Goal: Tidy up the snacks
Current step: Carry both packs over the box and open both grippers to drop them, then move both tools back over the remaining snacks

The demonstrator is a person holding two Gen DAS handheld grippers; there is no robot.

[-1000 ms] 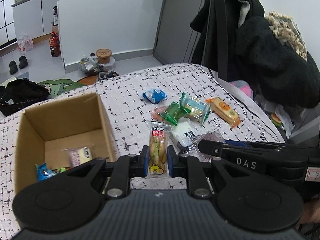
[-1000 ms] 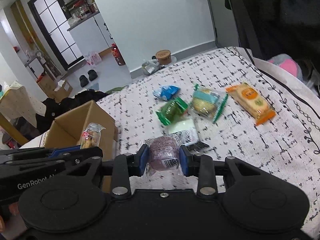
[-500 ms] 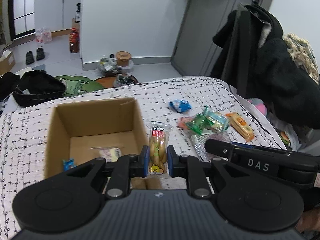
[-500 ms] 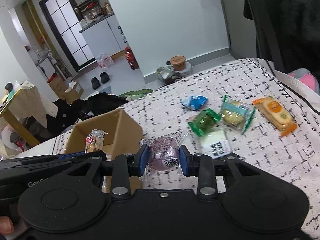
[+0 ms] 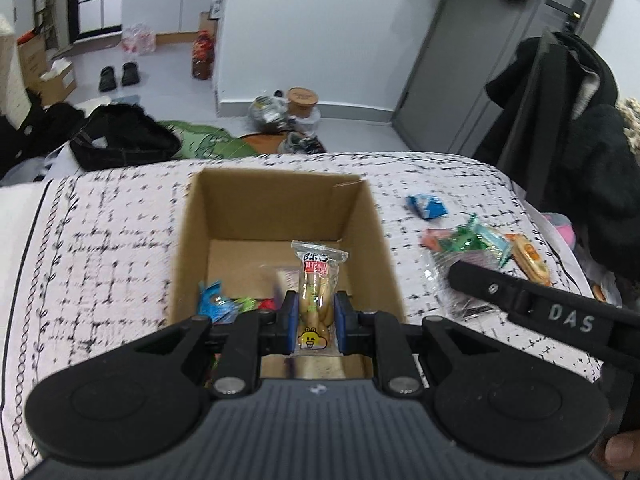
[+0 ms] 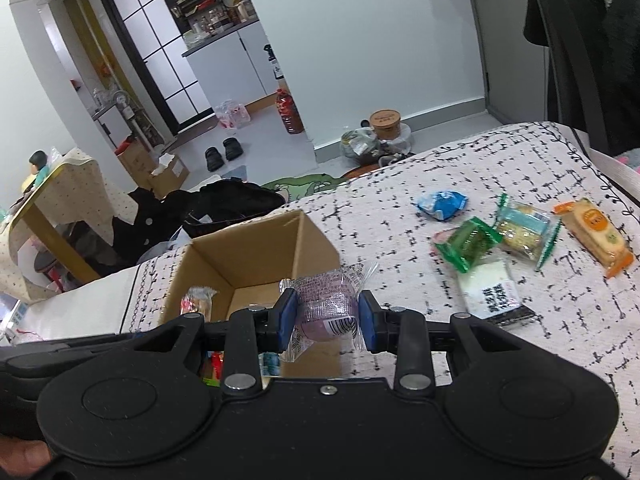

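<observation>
Now both grippers have swung over the cardboard box (image 5: 280,216) on the bed: left gripper (image 5: 314,322) fingers clamp a biscuit packet (image 5: 318,292), right gripper (image 6: 327,320) fingers pinch a purple snack (image 6: 326,304), both ready to drop.

Cardboard box (image 5: 276,216) gapes open above (snacks (image 5: 224,302) line floor).

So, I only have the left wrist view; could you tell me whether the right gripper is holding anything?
Observer: Yes, the right gripper is shut on a round purple snack in a clear wrapper.
Operator: Is it over the brown cardboard box?
Observer: It appears beside the box's right wall; over the opening, I cannot tell.
Operator: What lies beyond it on the patterned cloth?
Observer: A flat white packet with black print.
</observation>
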